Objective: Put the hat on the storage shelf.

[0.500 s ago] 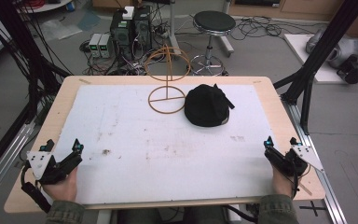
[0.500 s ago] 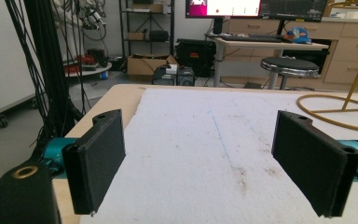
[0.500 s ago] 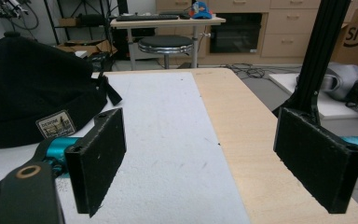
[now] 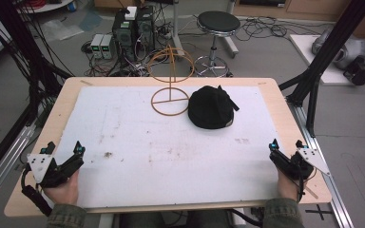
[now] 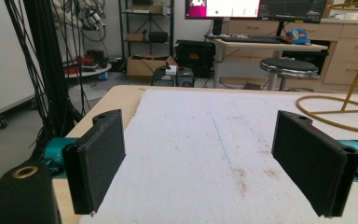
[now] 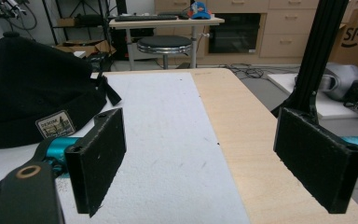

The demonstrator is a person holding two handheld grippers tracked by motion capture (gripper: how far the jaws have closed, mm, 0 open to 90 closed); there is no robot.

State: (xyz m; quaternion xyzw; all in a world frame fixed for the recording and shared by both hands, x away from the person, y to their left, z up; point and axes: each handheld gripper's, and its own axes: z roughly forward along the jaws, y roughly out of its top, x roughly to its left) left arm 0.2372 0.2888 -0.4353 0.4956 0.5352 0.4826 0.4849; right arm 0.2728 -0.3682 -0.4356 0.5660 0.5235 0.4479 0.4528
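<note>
Cap: the black cap (image 4: 210, 108) lies on the white mat (image 4: 138, 142) at about 1 o'clock from the table's middle, just beside the base ring of the gold wire stand (image 4: 170, 89); you can also see it at 10 o'clock in the right gripper view (image 6: 32, 88).
Handling: it looks soft and light, likely to fold and sag under a pinch rather than slip.
Where to grip: take the lower band near the sewn label (image 6: 55, 124), where the cloth seems doubled and firmer; the crown would probably collapse.
Right gripper (image 4: 285, 146): at 4 o'clock, jaws spread wide, nothing between them.
Left gripper (image 4: 63, 148): at 8 o'clock, jaws likewise spread and empty, well apart from the cap.
</note>
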